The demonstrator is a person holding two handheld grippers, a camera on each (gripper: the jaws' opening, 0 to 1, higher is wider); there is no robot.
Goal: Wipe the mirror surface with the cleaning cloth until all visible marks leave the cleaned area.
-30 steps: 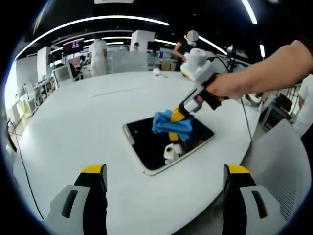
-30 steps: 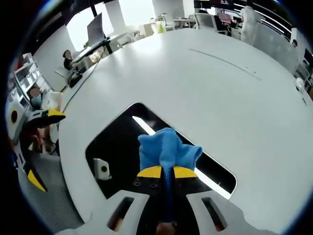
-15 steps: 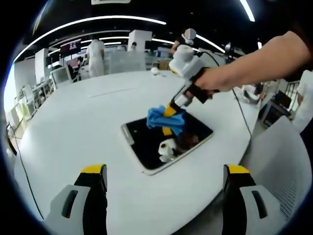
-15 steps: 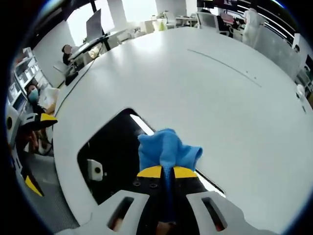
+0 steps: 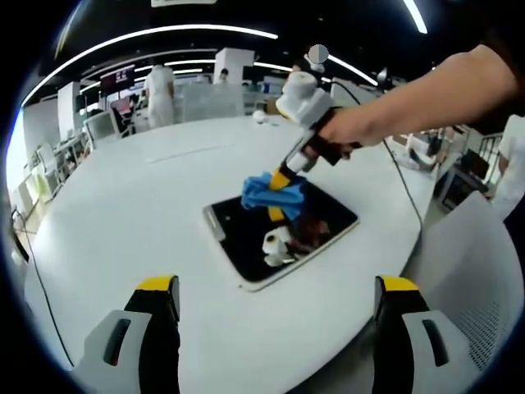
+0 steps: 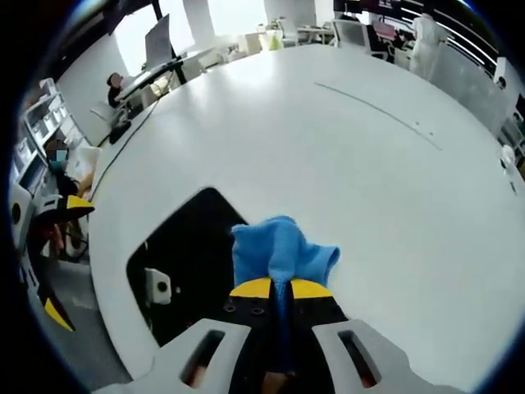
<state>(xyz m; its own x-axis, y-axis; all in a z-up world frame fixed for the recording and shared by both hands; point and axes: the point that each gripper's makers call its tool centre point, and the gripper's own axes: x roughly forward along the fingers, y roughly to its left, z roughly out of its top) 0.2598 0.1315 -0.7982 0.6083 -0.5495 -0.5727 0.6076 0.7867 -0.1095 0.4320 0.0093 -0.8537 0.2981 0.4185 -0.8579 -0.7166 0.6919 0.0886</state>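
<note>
Mirror (image 5: 246,246): flat rectangular pane with rounded corners and a pale thin edge; lies face up on the white round tabletop (image 5: 123,222), near its edge; surface reads dark, reflecting the ceiling and a white device; seen in the right gripper view as a dark slab (image 6: 184,263).
Cleaning cloth (image 5: 264,192): bright blue, bunched and crumpled; pressed on the mirror's far part; pinched between shut yellow-tipped tongs (image 6: 276,288); folds fan out beyond the tips (image 6: 279,246).

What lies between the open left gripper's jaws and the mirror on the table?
In the left gripper view, only bare white table lies between the left gripper and the mirror. The blue cloth, clamped in the right gripper, sits at the mirror's far edge.
</note>
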